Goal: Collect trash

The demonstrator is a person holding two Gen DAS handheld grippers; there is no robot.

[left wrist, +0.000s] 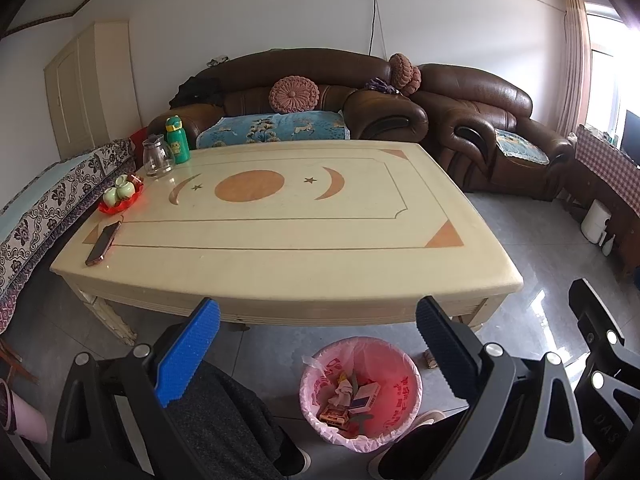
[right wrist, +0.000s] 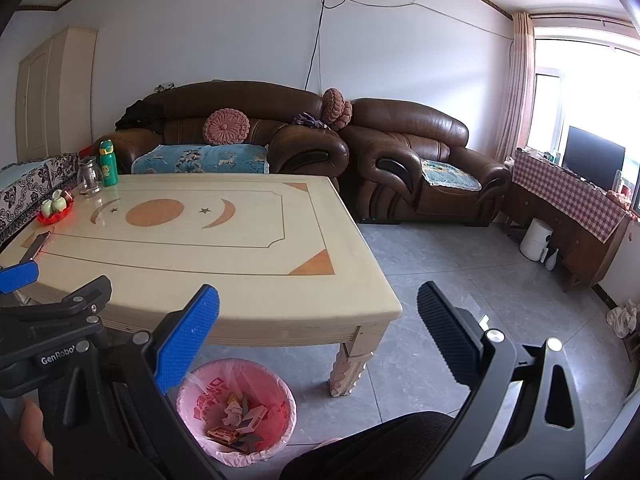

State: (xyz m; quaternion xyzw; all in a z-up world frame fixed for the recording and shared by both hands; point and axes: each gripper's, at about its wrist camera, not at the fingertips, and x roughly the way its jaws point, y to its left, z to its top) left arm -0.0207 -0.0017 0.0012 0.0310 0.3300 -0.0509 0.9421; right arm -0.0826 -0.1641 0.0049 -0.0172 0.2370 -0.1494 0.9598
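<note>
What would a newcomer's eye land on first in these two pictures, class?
The big cream table with its orange moon and circle inlay fills the middle, with brown sofas behind it. On the floor in front stands a bin lined with a pink bag, boxes and scraps already inside. Both grippers, left and right, hang open and hold nothing.
</note>
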